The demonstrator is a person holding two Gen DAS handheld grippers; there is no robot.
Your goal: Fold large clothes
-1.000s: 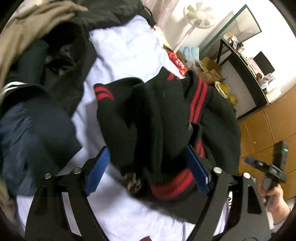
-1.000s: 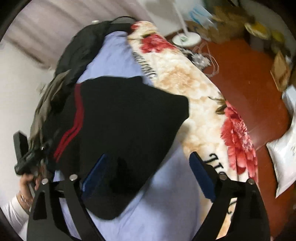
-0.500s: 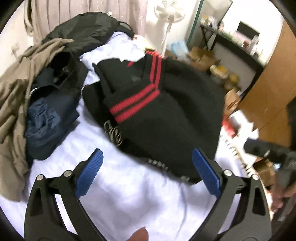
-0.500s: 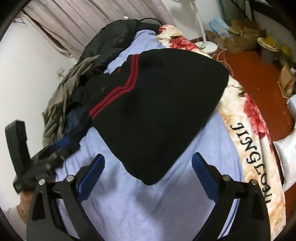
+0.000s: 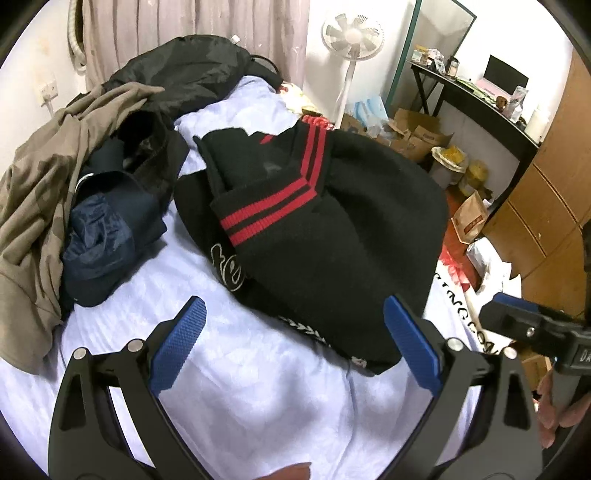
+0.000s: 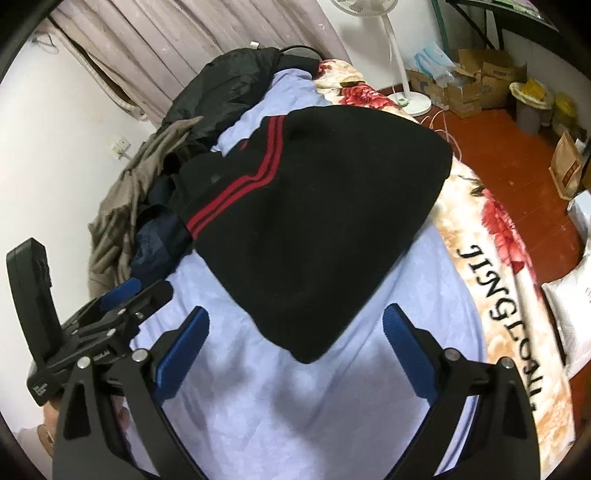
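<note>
From the left wrist view, this is a bedroom with a pink curtain [image 5: 192, 29], a white fan [image 5: 352, 35] and a bed with a white sheet [image 5: 236, 373]. A black sweater with red stripes [image 5: 332, 236] lies bunched in the middle of the sheet, partly folded over itself, so it looks like the folding is begun but not finished. A heap of other clothes [image 5: 74, 184] waits at the left side, likely out of the way so there is room to fold. The left gripper [image 5: 295, 347] hangs above the near edge of the sweater. Its jaws have just been opening and now stand wide with nothing between them, so the sweater rests on its own. At the right edge a hand [image 5: 554, 410] holds the other tool.

From the right wrist view, the same bed shows a flowered blanket [image 6: 491, 258] under the sheet, and a red floor [image 6: 517, 147] with cardboard boxes [image 6: 476, 85]. The sweater [image 6: 317, 221] lies flat with one corner pointing at the camera. The right gripper [image 6: 295, 347] has its jaws wide apart and empty, just short of that corner. The left gripper [image 6: 125, 295] shows at the left, near the sweater's edge. Both are probably set to pick new spots for the next fold
</note>
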